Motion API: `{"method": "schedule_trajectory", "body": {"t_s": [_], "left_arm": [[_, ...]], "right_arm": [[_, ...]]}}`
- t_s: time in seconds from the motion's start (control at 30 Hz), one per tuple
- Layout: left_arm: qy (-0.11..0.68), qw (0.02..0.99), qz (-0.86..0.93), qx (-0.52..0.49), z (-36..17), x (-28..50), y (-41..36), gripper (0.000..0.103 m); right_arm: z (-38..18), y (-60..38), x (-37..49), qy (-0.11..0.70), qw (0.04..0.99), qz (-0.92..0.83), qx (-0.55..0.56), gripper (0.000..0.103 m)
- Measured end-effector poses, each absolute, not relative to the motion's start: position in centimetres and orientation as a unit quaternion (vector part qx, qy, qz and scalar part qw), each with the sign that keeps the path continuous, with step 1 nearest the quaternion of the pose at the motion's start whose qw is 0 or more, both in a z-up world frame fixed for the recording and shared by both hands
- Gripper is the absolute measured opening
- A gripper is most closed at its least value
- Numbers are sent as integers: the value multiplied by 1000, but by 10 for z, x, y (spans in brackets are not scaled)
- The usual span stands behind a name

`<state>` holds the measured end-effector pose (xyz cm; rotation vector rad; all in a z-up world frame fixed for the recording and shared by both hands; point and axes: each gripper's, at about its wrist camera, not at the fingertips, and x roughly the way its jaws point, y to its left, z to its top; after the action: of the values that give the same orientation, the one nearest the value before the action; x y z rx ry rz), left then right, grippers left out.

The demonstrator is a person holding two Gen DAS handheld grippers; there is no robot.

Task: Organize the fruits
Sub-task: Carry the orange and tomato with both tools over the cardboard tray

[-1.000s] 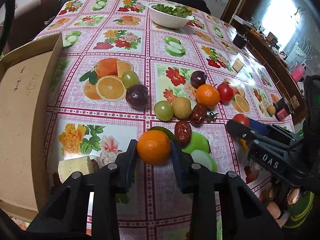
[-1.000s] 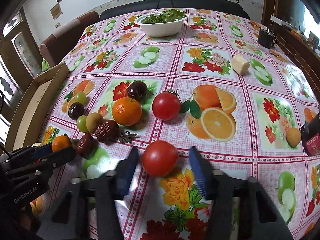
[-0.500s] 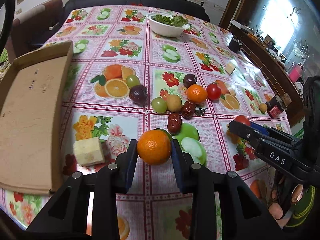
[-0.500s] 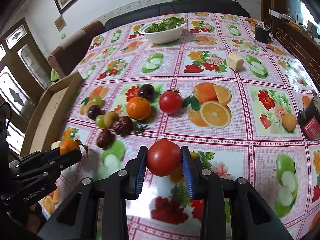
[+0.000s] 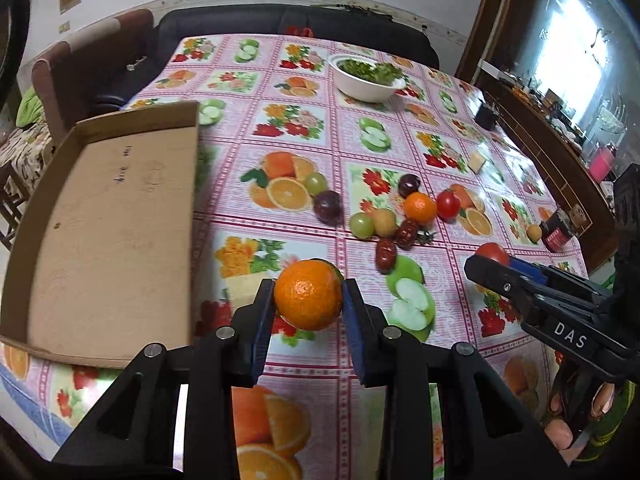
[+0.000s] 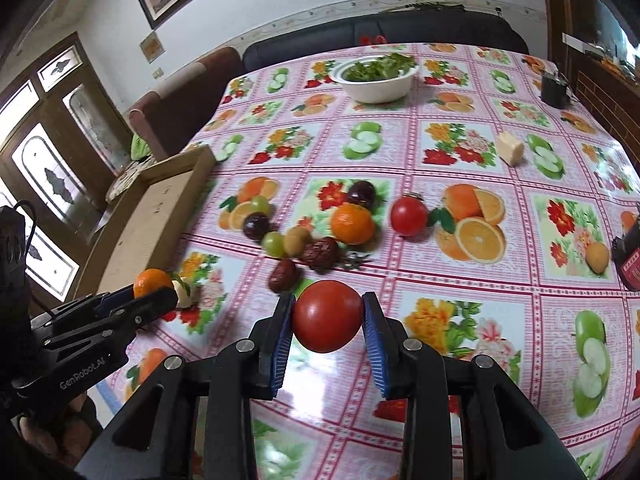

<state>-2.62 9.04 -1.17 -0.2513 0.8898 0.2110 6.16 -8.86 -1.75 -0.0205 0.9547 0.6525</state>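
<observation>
My left gripper (image 5: 308, 300) is shut on an orange mandarin (image 5: 308, 295), held above the tablecloth. To its left lies a shallow cardboard tray (image 5: 108, 232). My right gripper (image 6: 327, 318) is shut on a red tomato (image 6: 327, 316), also lifted off the table. Loose fruit stays in a cluster mid-table: a second mandarin (image 6: 352, 224), a second tomato (image 6: 409, 216), two dark plums (image 6: 362, 193), green grapes (image 6: 274, 243), a kiwi (image 6: 298, 240) and two dried red dates (image 6: 320, 252). The right gripper (image 5: 496, 268) shows at the right in the left wrist view, the left gripper (image 6: 156, 294) at the lower left in the right wrist view.
A white bowl of greens (image 6: 376, 76) stands at the table's far end. A pale block (image 6: 510, 150) lies at the right, another (image 6: 185, 290) near the tray. A small round yellow fruit (image 6: 597, 257) and a red-labelled dark box (image 6: 630, 264) sit near the right edge.
The right gripper's jaws closed on the tomato and lifted it. Both grippers rose and drew back with their fruit; the cardboard tray came further into the left wrist view.
</observation>
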Motion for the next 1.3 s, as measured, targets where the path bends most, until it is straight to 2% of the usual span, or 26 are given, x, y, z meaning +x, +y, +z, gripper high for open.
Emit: {"method": "schedule_trajectory", "body": {"t_s": [0.6, 1.3], "left_arm": [[405, 884, 172, -156, 1, -66, 156, 31], [397, 862, 247, -196, -10, -95, 242, 31]], "right_arm": [[-6, -18, 35, 445, 803, 396, -30, 34], [2, 92, 6, 431, 752, 493, -72, 34]]}}
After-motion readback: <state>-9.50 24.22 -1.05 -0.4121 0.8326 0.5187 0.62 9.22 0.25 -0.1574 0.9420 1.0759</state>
